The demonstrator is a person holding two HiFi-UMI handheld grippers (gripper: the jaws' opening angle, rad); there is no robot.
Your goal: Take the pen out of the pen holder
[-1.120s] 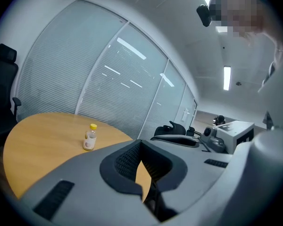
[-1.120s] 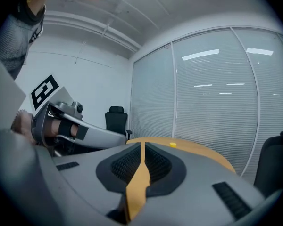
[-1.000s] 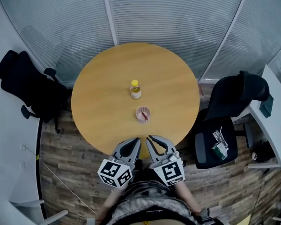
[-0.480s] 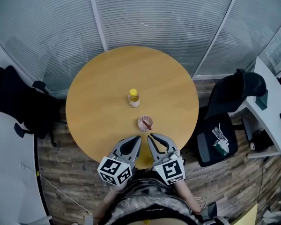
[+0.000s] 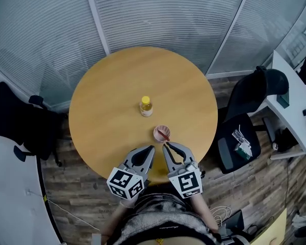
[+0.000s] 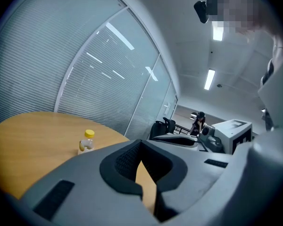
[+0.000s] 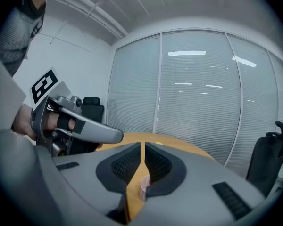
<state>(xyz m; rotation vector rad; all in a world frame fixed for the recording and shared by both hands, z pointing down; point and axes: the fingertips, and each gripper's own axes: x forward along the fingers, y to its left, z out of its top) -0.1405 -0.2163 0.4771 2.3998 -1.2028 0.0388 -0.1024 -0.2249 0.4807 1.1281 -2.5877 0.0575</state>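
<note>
A small pink pen holder [image 5: 161, 133] with a red pen [image 5: 164, 135] leaning in it stands on the round wooden table [image 5: 107, 111], near the front edge. My right gripper [image 5: 166, 146] sits just short of the holder, jaws shut and empty. To its left, my left gripper [image 5: 150, 148] hovers over the table edge, also shut and empty. In the right gripper view, a pink sliver of the holder [image 7: 144, 186] shows through the slit below the right gripper [image 7: 142, 147], and the left gripper [image 7: 85, 128] reaches in from the left. The left gripper [image 6: 141, 142] points past the table edge.
A clear bottle with a yellow cap [image 5: 146, 106] stands mid-table, behind the holder; it also shows as the bottle [image 6: 87, 141] in the left gripper view. A black office chair [image 5: 245, 121] with small items on its seat is at right, another black chair [image 5: 15, 126] at left. Glass walls with blinds curve behind.
Both grippers have come forward over the table edge, and the right one is now close to the pen holder. The head view has shifted slightly. Both stay shut.
</note>
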